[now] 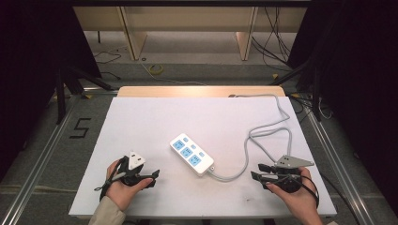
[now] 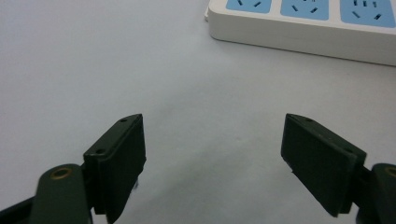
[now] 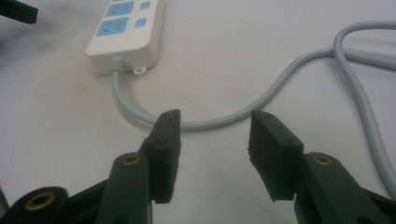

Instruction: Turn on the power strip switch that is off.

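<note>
Both sets of jaws stand wide apart with nothing between them. The left gripper (image 1: pixel 152 176) sits at lower left of the high view, the right gripper (image 1: pixel 256 171) at lower right. The power strip (image 1: pixel 191 153) lies mid-frame on the white worktop (image 1: pixel 141 122), its grey cable (image 1: pixel 267 136) looping toward the upper right.

A white power strip (image 1: pixel 191 153) lies in the middle of the table (image 1: pixel 141 122). Its grey cable (image 1: pixel 263 136) loops to the right. The left gripper (image 1: pixel 151 177) and right gripper (image 1: pixel 257 171) rest near the front edge, both pointing inward.
</note>
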A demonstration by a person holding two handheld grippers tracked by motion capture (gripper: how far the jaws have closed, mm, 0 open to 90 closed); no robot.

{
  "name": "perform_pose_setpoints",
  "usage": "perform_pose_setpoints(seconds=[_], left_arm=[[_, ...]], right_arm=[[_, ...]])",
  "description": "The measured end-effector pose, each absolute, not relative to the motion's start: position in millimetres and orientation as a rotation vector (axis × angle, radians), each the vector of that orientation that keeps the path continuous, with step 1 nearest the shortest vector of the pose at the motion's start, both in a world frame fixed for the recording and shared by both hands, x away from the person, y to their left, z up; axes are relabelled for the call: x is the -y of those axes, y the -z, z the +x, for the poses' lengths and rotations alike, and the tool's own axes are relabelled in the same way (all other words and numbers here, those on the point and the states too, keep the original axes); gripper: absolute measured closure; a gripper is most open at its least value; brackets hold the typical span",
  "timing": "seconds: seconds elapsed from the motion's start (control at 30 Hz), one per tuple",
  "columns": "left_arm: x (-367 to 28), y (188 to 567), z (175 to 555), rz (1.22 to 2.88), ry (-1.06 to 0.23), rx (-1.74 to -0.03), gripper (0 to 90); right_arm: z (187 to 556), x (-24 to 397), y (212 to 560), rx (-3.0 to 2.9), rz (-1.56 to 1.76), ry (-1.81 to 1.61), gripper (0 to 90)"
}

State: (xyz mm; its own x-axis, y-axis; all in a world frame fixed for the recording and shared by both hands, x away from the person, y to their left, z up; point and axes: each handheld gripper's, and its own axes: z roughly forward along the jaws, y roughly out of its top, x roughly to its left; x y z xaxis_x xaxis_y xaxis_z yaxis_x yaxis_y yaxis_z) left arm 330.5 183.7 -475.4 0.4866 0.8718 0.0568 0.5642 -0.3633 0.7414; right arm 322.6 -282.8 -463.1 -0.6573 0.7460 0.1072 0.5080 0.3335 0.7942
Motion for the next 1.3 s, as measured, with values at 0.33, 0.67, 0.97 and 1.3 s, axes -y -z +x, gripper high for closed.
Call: perform_pose_setpoints(seconds=[0.33,0.67,0.97,1.3], left_arm=[[-184,476,330,2.074,-0.606,-1.183,23.5],[-183,477,330,2.076,-0.605,-1.177,23.7],[-183,477,330,2.070,-0.602,-1.174,23.7],[-182,477,330,2.070,-0.603,-1.178,23.7]], right_arm=[[318,280,459,-2.361,1.075,-1.053,89.9],[320,278,458,-2.397,1.076,-1.010,90.0],[322,274,457,-2.421,1.071,-0.989,90.0],[325,271,453,-2.432,1.065,-0.985,90.0]])
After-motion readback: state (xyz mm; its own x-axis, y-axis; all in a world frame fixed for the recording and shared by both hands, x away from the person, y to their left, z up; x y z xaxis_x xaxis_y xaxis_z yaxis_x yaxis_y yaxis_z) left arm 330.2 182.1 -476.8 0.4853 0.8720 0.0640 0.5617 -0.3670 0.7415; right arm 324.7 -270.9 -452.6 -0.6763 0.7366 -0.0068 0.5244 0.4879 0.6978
